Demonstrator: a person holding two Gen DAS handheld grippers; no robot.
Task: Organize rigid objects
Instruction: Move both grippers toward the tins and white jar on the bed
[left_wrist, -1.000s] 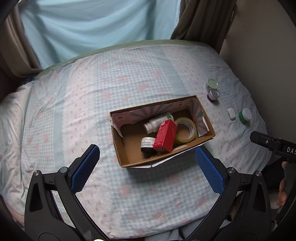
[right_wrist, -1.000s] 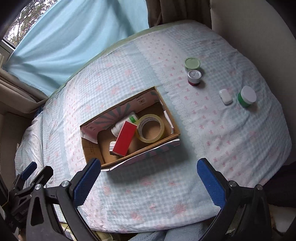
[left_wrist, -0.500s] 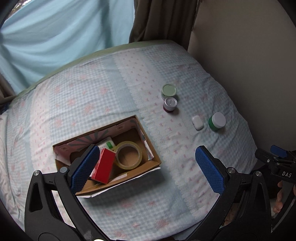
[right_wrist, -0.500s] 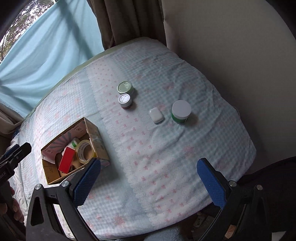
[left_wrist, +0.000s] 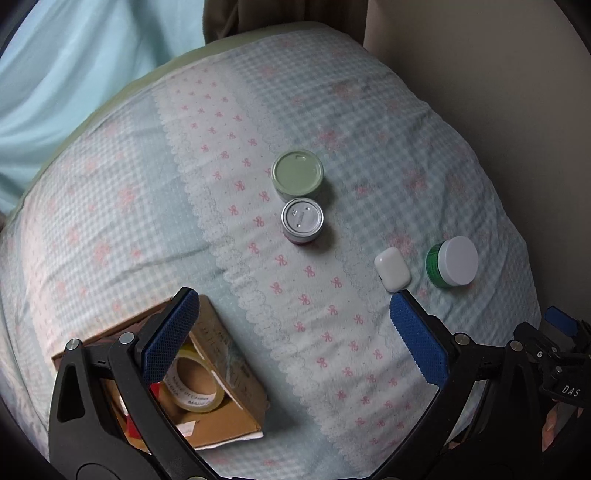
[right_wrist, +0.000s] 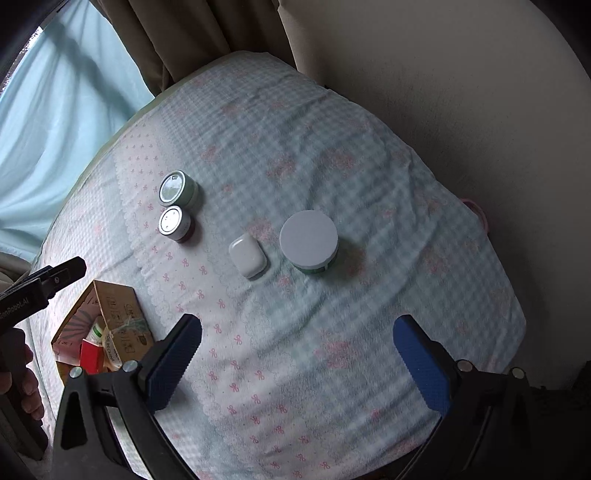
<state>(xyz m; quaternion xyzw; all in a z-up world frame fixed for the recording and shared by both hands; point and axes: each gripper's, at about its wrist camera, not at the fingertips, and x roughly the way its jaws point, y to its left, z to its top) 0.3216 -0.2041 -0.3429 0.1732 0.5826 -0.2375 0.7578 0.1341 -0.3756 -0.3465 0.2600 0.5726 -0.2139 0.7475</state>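
Both grippers (left_wrist: 291, 336) (right_wrist: 297, 363) gape wide, holding nothing.

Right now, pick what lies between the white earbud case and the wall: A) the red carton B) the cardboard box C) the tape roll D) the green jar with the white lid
D: the green jar with the white lid stands just beyond the white earbud case, on its wall side.

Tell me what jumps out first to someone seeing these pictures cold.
Four small items sit loose on the bow-print bedspread: a pale green tin touching or nearly touching a silver-lidded jar, and nearer the wall a white case beside a white-lidded green jar. At the lower left a cardboard box already holds a tape roll and a red packet. Both the left gripper and right gripper hover open, holding nothing.
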